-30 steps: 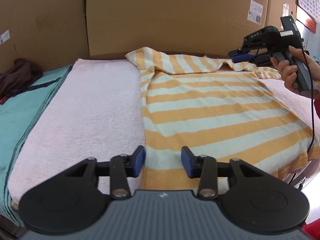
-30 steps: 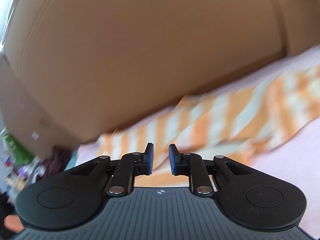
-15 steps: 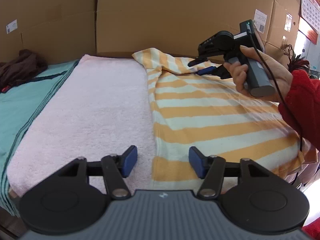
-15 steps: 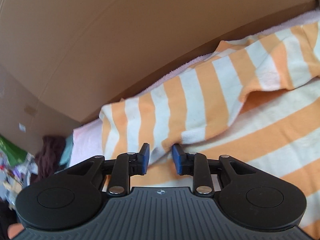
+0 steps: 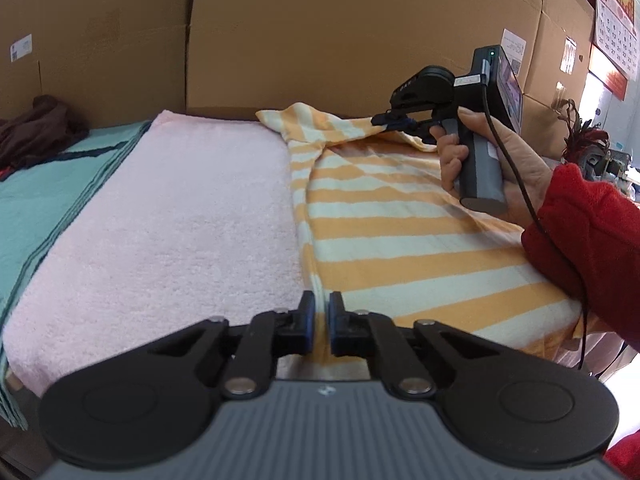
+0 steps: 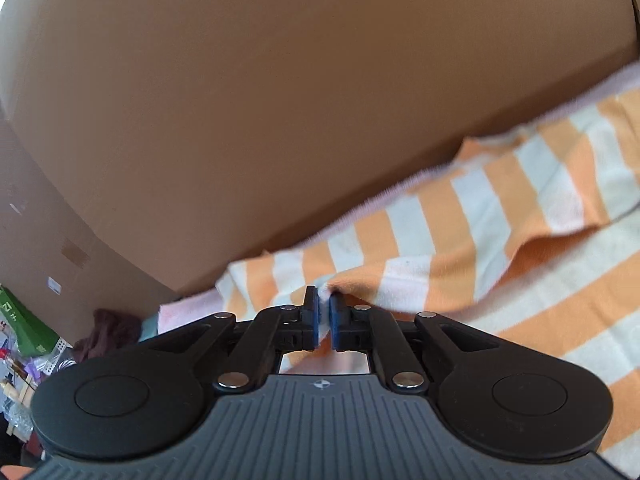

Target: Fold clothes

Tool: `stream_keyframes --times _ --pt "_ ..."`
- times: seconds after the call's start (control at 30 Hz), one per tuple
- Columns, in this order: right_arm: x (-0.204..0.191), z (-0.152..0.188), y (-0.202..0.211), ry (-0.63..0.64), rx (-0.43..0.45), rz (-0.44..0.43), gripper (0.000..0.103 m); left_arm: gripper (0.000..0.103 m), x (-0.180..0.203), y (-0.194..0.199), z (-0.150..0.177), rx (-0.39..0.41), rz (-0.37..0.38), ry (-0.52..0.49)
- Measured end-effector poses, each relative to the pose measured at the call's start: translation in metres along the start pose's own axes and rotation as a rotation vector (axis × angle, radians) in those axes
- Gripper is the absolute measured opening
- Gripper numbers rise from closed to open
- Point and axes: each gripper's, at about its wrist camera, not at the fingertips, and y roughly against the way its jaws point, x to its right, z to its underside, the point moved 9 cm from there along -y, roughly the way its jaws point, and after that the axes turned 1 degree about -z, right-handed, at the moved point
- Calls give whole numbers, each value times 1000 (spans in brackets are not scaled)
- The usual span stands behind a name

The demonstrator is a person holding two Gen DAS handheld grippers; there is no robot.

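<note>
At shirt [image 5: 400, 240] edges — both tongs [image 5: 319, 320] [image 6: 324, 312] pinched on fabric, contact partly hidden.

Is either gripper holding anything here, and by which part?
Both grip the striped shirt: the left gripper pinches its near left edge by the hem, the right gripper pinches a fold at the far sleeve end.

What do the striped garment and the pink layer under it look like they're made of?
The striped garment looks like a soft knit, likely cotton jersey, matte: it drapes and puckers where the left tongs and right tongs pinch it. The pink towel looks like terry cloth: a nubby, looped pile with a thick rolled edge. Fibre content can't be confirmed by sight.
</note>
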Motion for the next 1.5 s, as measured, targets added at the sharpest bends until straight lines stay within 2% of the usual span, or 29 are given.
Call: stream_keyframes --times 0.17,0.43,0.57,0.7,0.77,0.87,0.93,1.0,1.17,1.2,1.23,1.3,1.37,1.43,1.5 --pt "-8 -13 2 -20 10 -36 7 0 0 3 -8 -14 -17 45" --pt "0 -46 22 -8 68 -35 7 0 37 15 -24 -10 69 11" --pt "16 -60 35 -6 100 -3 7 0 56 6 -14 -56 119 -7" --pt "36 -61 33 -11 66 37 7 0 64 -5 -3 -96 128 -19" --pt "46 -60 30 0 64 73 7 1 68 -4 -3 -92 160 -5" --pt "63 -61 29 -14 84 127 7 16 74 0 -1 -89 185 -18" --pt "75 -64 33 -40 119 159 7 33 78 5 0 -89 214 -31" --pt "84 -69 34 -52 140 178 7 39 79 10 0 -83 233 -43" --pt "99 -69 20 -26 99 219 6 43 64 27 1 -97 270 -39" --pt "98 -68 17 -9 86 219 7 54 59 31 3 -101 279 -38" --pt "99 -66 21 -11 82 215 9 60 54 36 5 -105 288 -37" --pt "98 -67 25 -22 64 196 20 61 48 40 10 -102 287 -20" --pt "89 -53 33 -39 26 188 25 60 53 39 14 -103 320 -1" --pt "85 -47 49 -58 -13 181 40 60 64 36 19 -121 371 13" --pt "84 -38 73 -74 -34 179 43 58 82 33 25 -144 422 -10"
